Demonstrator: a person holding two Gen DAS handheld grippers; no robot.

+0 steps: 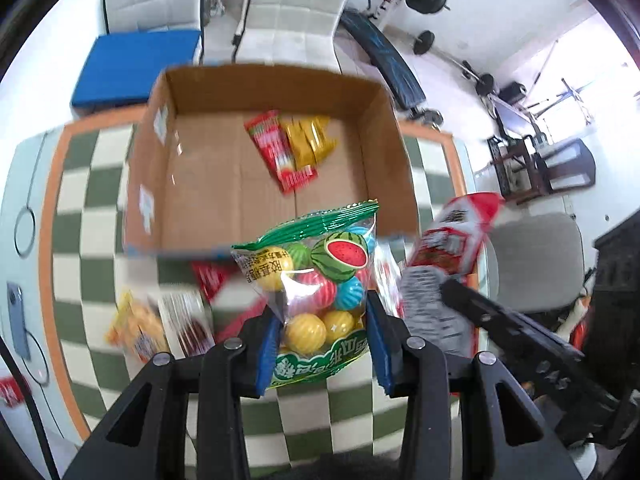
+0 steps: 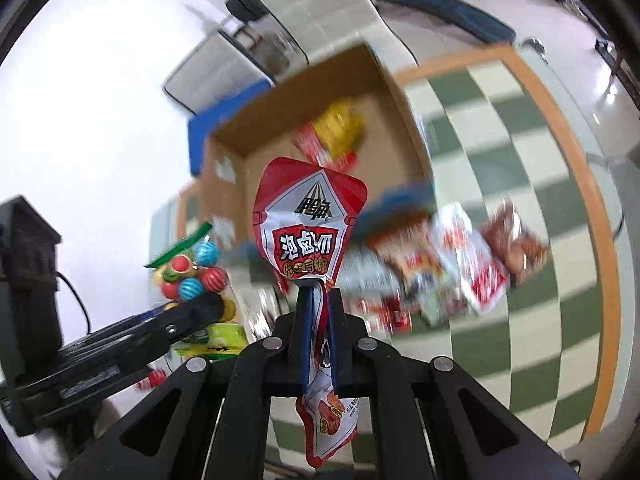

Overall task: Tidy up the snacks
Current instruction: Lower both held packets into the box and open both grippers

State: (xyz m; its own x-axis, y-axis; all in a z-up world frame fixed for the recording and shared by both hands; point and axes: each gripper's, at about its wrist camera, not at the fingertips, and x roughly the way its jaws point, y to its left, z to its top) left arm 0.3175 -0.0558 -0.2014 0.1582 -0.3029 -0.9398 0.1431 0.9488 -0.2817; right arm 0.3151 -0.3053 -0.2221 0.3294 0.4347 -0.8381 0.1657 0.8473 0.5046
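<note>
The left wrist view looks down into the cardboard box (image 1: 224, 184), where a red packet (image 1: 280, 152) and a gold packet (image 1: 310, 140) lie against the far wall. The right wrist view alone shows the loose snack pile (image 2: 452, 264) on the bench (image 2: 520, 160) beside the box, blurred. The left tongs (image 1: 322, 344) are clamped on the candy-ball bag (image 1: 316, 280), just before the box's near wall. The right tongs (image 2: 320, 320) are clamped on the red-white packet (image 2: 306, 224), to the right of the box; its lower end hangs beneath the fingers.
</note>
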